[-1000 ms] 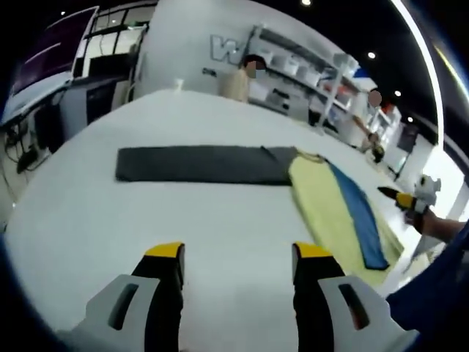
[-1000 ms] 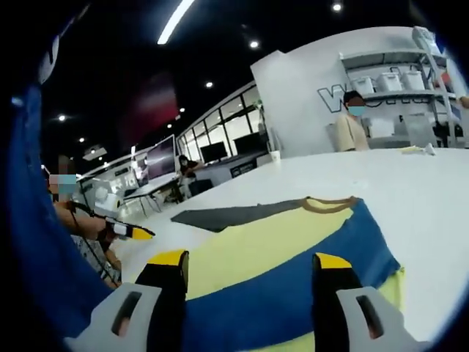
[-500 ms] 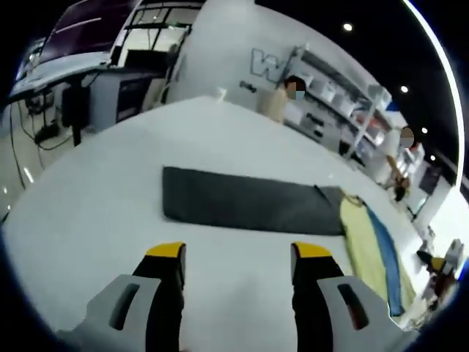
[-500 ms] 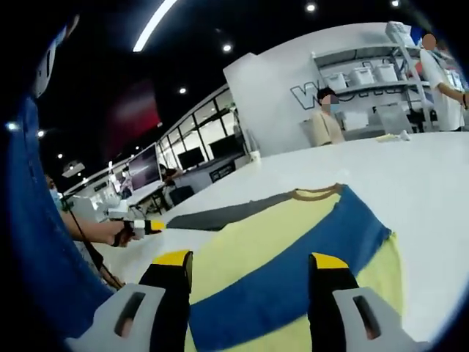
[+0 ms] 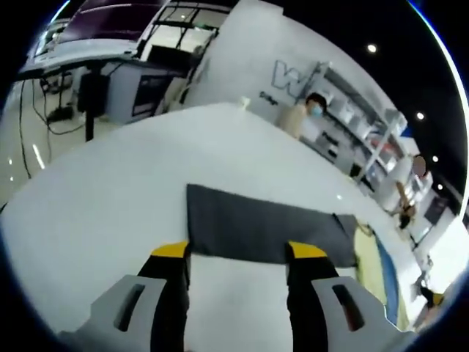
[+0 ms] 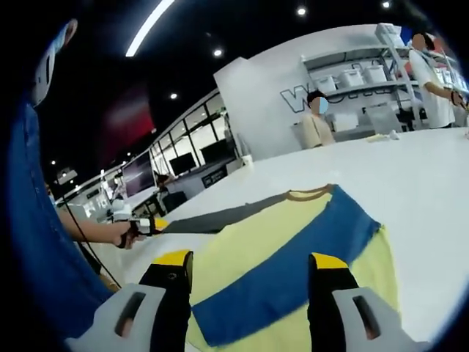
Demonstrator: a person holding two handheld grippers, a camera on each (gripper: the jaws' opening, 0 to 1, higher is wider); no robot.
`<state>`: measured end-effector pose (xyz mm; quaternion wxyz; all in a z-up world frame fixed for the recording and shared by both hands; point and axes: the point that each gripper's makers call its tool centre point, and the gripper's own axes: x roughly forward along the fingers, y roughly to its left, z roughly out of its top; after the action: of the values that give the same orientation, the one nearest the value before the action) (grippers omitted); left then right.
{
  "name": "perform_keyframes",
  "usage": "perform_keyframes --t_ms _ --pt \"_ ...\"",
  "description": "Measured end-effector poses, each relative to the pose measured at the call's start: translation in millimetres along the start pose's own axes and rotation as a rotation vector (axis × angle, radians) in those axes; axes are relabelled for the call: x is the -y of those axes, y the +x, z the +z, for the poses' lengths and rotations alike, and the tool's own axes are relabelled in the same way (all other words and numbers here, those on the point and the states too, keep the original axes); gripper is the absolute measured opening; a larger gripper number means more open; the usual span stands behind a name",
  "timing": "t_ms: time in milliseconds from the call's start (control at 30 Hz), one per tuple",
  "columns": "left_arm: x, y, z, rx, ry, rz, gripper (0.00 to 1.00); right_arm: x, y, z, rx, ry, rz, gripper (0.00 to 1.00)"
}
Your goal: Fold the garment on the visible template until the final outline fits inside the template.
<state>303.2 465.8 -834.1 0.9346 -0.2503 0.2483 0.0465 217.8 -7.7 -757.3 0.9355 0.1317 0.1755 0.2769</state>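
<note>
Garment (image 6: 293,249) lies lengthwise, collar (image 6: 309,193) pointing toward grey template (image 5: 267,231).

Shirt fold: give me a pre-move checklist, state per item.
1. Left tongs open and empty: ok.
2. Right tongs open and empty: ok.
3. Shirt lying flat on the table, yellow with a blue band: ok, though its near hem is hidden behind the right tongs.
4. Grey template in sight, near edge just ahead of the left tongs: ok.
5. Shirt outline inside template: not ok, most of the shirt lies off the grey.
6. Any fold started: cannot tell, with the shirt's near end hidden.
</note>
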Motion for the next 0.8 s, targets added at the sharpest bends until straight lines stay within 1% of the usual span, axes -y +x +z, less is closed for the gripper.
perform_keyframes --t_ms 133,200,233,333,367,433,500,567,667,767,800 --pt "-2.0 6.7 5.1 0.010 -0.018 -0.004 0.46 0.9 -5.4 -3.8 -0.005 0.002 -0.019 0.63" --pt "-1.4 9.2 6.3 0.011 -0.013 -0.002 0.44 0.7 -7.0 -5.4 -0.005 0.008 -0.026 0.63" --pt "-5.0 13.4 7.5 0.009 -0.014 -0.002 0.43 0.6 -7.2 -5.8 -0.004 0.008 -0.027 0.63" --pt "-5.4 17.9 7.7 0.001 -0.011 0.002 0.36 -2.5 -8.0 -9.0 -0.010 0.009 -0.035 0.63" --pt "-4.0 17.2 7.0 0.000 -0.009 0.004 0.31 -3.3 -8.1 -10.2 -0.014 0.007 -0.036 0.63" --pt "-2.8 16.7 5.8 0.003 -0.006 0.006 0.26 -3.4 -8.9 -14.0 -0.029 0.004 -0.035 0.63" --pt "-5.7 18.4 4.5 0.001 -0.004 0.017 0.25 -5.5 -9.1 -14.9 -0.034 -0.001 -0.031 0.63" --pt "-10.1 20.5 5.5 0.008 0.002 0.031 0.20 -4.4 -9.8 -16.1 -0.040 -0.002 -0.031 0.63" --pt "-17.0 25.3 7.2 0.014 0.017 0.042 0.16 -2.6 -10.6 -16.4 -0.040 0.000 -0.031 0.63" --pt "-13.0 21.8 7.1 0.020 0.022 0.048 0.15 -1.2 -11.5 -16.4 -0.039 -0.002 -0.032 0.63" --pt "-15.1 23.5 7.9 0.021 0.018 0.051 0.14 -3.7 -11.2 -16.3 -0.040 -0.001 -0.032 0.63"
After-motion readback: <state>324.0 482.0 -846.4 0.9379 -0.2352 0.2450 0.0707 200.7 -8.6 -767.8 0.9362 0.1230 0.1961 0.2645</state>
